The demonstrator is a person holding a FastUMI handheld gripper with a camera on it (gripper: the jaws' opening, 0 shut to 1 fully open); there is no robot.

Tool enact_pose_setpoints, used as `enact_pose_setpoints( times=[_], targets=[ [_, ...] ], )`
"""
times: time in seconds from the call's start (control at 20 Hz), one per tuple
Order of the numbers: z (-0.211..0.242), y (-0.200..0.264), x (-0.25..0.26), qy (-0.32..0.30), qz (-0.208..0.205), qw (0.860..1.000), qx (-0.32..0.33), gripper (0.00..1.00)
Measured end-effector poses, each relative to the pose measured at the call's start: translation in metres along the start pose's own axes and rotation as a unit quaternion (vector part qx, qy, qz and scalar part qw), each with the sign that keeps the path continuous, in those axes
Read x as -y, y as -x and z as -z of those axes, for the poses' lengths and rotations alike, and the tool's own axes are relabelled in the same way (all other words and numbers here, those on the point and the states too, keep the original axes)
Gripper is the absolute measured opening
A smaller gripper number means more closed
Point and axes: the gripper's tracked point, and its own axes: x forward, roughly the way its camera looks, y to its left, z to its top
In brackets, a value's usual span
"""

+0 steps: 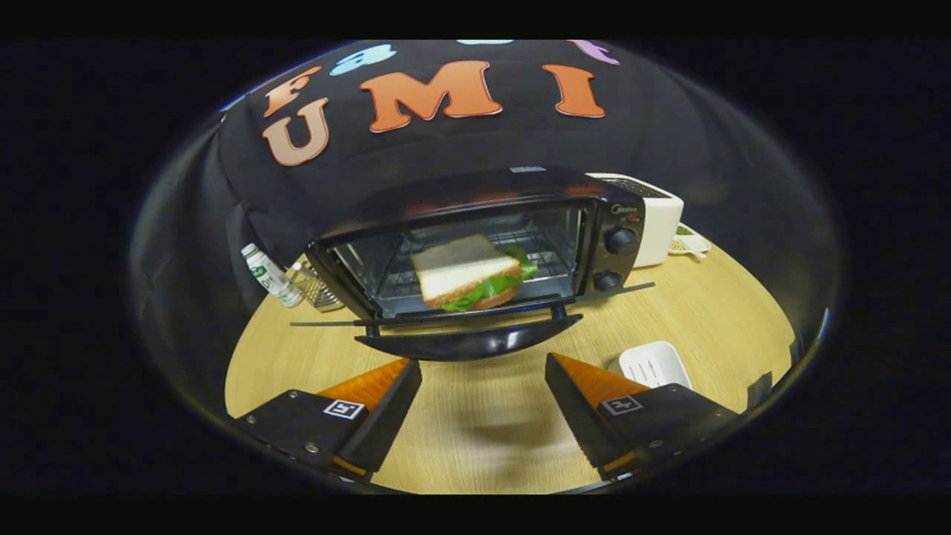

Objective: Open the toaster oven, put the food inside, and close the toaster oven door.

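A black toaster oven (617, 215) stands on the wooden table (706, 312) beyond my fingers, its door (468, 343) folded down flat toward me. A sandwich (472, 276) of white bread, lettuce and a brown filling lies on the wire rack inside the oven. My gripper (483, 364) is open, with nothing between its fingers, and hovers just in front of and slightly below the lowered door's handle. Two knobs sit on the oven's right panel.
A white toaster-like appliance (657, 223) stands right of the oven, with a small dish (691, 241) behind it. A white dish (655, 364) lies on the table near my right finger. A small bottle (271, 276) and a wire basket (316, 286) sit left of the oven.
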Motion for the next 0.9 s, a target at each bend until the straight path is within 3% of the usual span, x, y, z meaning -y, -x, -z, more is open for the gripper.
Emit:
enact_pose_setpoints(
  times=[0.55,0.9],
  targets=[
    [-0.076,-0.042,-0.007,-0.021,0.004,0.998,0.052,0.99],
    [-0.074,-0.03,-0.014,-0.009,-0.006,0.999,0.047,0.99]
  ],
)
